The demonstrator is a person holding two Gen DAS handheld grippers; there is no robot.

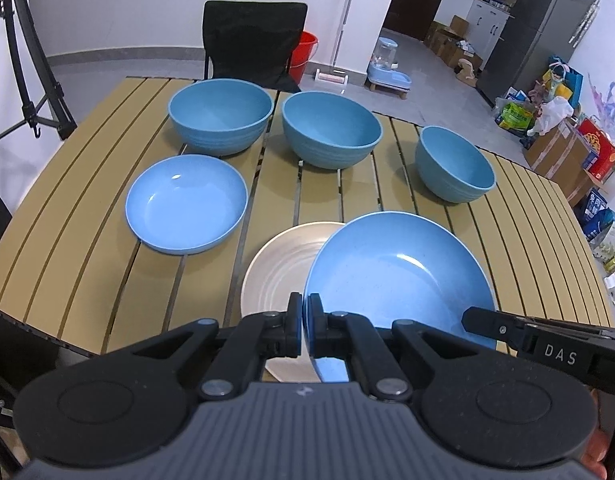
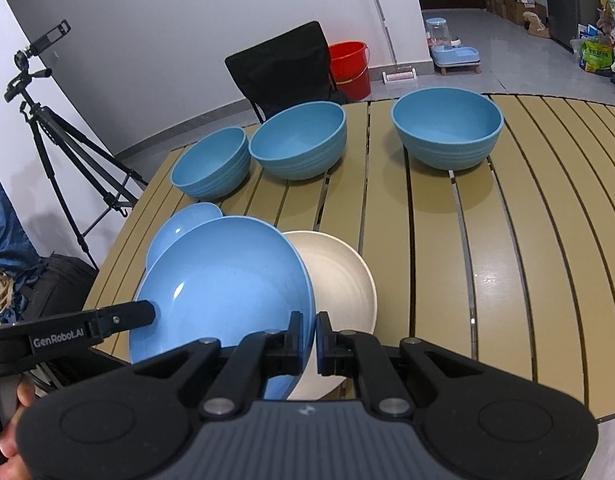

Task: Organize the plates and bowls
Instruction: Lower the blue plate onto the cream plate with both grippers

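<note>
A large blue plate (image 1: pixel 399 276) is held tilted above a cream plate (image 1: pixel 279 268) on the slatted table (image 1: pixel 87 240). My left gripper (image 1: pixel 305 320) is shut on the blue plate's left rim. My right gripper (image 2: pixel 315 338) is shut on the same plate's (image 2: pixel 223 284) right rim, over the cream plate (image 2: pixel 339 280). A second, smaller blue plate (image 1: pixel 185 204) lies to the left; it peeks out behind the held plate in the right wrist view (image 2: pixel 175 224). Three blue bowls (image 1: pixel 221 114) (image 1: pixel 331 128) (image 1: pixel 453 164) stand in a row at the back.
A black chair (image 1: pixel 251 36) stands behind the table's far edge, with a red bucket (image 1: pixel 305 54) beyond it. A tripod (image 2: pixel 63 152) stands off the table's left side. Boxes and bags (image 1: pixel 579 148) crowd the floor to the right.
</note>
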